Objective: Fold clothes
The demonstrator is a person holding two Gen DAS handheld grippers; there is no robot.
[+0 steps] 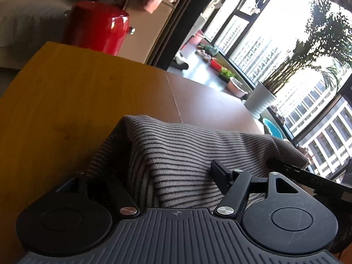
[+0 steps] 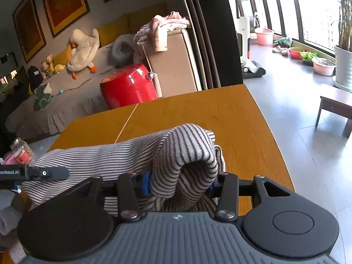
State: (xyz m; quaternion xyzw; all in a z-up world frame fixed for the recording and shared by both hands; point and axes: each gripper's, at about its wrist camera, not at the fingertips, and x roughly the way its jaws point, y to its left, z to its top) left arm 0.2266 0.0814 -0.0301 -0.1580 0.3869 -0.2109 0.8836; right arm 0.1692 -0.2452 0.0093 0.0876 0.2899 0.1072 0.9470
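Folding was mid-way: right claw [image 2: 180,183] pinched a bunched edge of the striped garment [image 2: 123,160] above the counter [image 2: 242,118]; left claw [image 1: 176,176] gaped around cloth, grip unclear.

Daylight floods from the windows [image 1: 286,33] at two o'clock, blown out white; the room at ten o'clock stays dim, edges bowed by fisheye.
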